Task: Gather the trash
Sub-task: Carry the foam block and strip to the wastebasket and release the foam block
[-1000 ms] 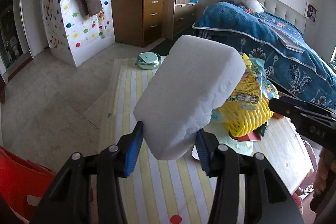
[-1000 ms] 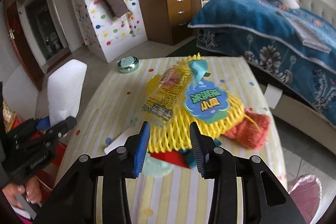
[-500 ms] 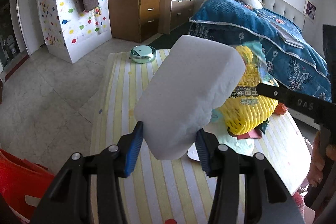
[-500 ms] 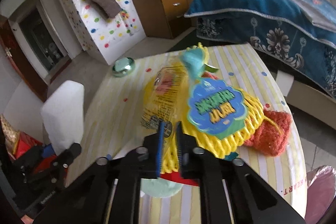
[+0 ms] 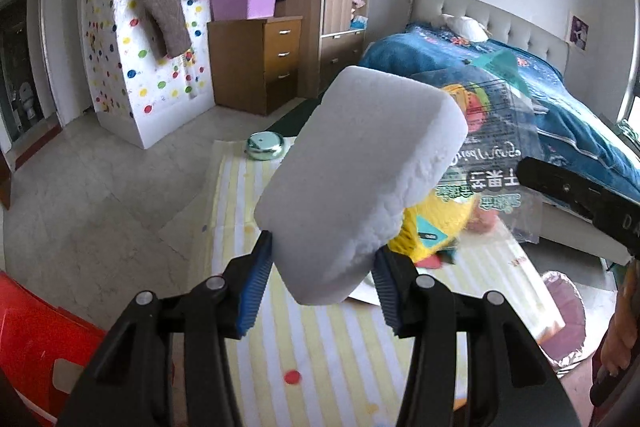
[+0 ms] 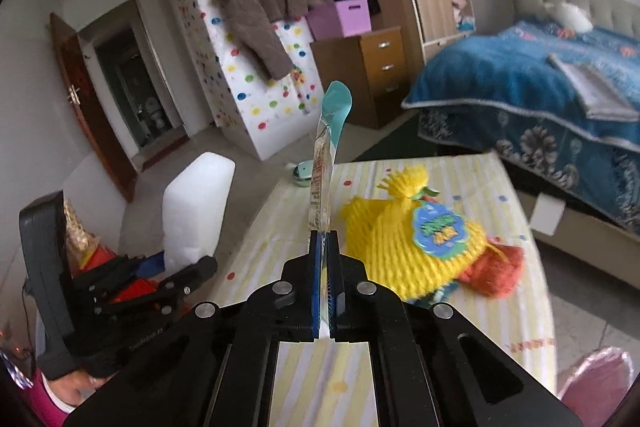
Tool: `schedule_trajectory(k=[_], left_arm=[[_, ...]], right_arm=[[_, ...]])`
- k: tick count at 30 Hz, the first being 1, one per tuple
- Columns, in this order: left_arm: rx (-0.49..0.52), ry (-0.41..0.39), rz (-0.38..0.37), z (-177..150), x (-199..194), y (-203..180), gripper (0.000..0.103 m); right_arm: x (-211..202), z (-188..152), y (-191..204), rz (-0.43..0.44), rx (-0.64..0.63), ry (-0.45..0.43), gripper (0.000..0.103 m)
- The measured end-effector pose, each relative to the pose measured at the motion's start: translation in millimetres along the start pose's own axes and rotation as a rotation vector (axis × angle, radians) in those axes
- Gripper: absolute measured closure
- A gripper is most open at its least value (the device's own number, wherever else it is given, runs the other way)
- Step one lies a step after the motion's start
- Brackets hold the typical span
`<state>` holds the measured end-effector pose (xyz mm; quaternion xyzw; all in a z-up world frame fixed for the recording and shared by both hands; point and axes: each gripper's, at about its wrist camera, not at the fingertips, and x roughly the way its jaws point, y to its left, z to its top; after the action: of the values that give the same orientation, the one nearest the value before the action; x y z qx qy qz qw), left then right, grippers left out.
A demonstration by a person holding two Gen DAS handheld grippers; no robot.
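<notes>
Two grippers, each with a load. At the lower left of the right wrist view my left gripper is clamped part-way open around a white foam block. At centre my right gripper is pinched tight on a clear plastic wrapper, standing on edge above the striped table; a yellow net bag lies right of it

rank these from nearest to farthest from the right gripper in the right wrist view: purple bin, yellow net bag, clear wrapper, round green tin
1. clear wrapper: pinched in the right gripper, standing up from it.
2. yellow net bag: on the striped table, just right of the fingers.
3. round green tin: at the table's far edge.
4. purple bin: on the wooden drawers by the wall.
</notes>
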<state>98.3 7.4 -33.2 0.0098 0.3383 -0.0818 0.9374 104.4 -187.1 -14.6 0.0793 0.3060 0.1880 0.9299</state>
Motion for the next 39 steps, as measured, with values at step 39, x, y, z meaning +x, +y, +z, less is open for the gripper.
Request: schedule_trajectory(k=[39], left_arm=[[0.502,0.098,-0.546,-66.2,23.0,-364.3,0.056]], right_arm=[[-230.6,-176.6,-229.1,-0.688,0.411,-0.045,0.100]])
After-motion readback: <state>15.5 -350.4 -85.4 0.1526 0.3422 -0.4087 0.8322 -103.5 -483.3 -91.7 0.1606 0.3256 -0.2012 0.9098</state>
